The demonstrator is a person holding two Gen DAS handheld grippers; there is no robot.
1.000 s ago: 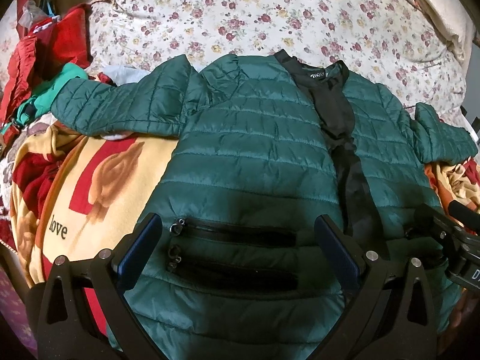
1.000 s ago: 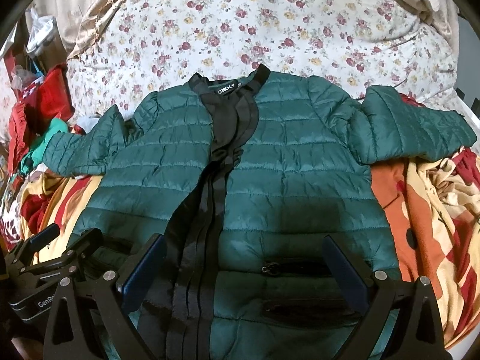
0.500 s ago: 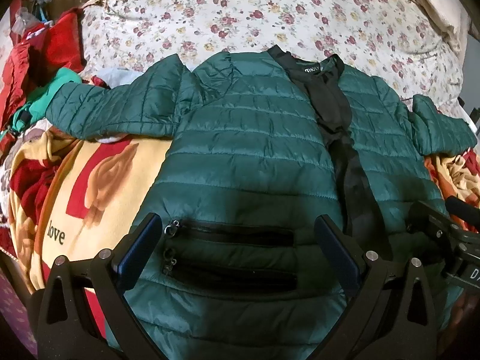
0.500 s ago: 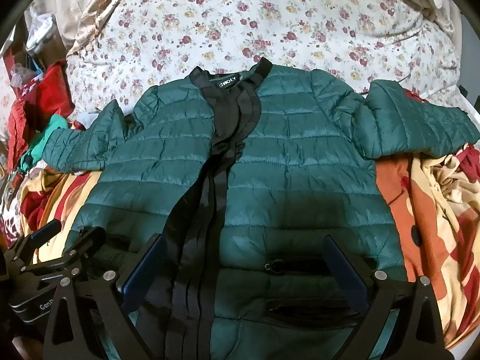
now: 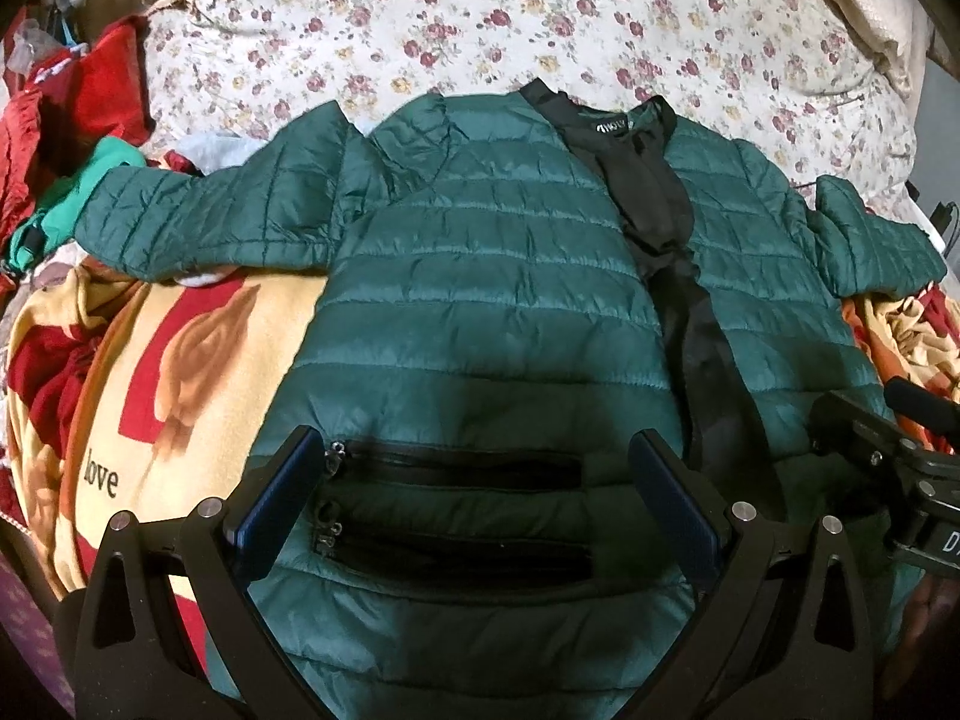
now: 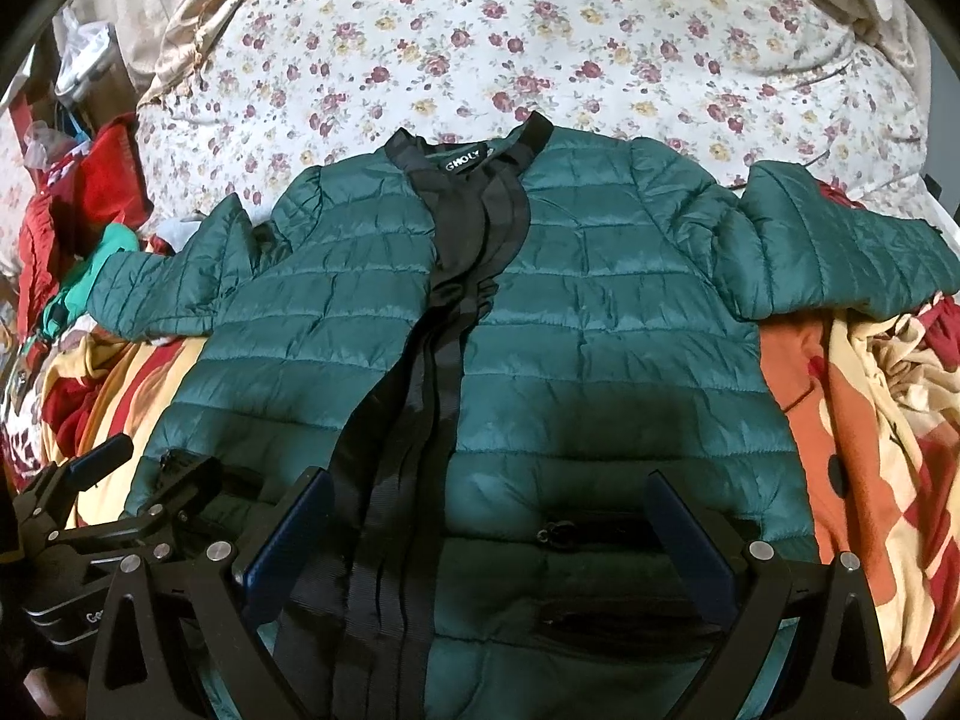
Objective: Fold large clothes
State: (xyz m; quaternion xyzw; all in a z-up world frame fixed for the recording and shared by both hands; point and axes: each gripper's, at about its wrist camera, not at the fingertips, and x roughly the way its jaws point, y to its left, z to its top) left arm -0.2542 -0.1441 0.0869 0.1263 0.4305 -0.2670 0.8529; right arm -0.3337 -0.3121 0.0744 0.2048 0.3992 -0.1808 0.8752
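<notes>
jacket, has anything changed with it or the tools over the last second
Hardly anything. Both views slide a little: the jacket sits slightly lower in the right wrist view and slightly higher in the left, so the tools only drifted. Nothing was taken hold of or let go. The left tool and right tool stay open above the hem, and the jacket lies spread flat, sleeves out, as before.

Dim warm light, sharp centre, fisheye-bent dark corners.

glossy quilted green jacket (image 5: pixel 492 300)
</notes>
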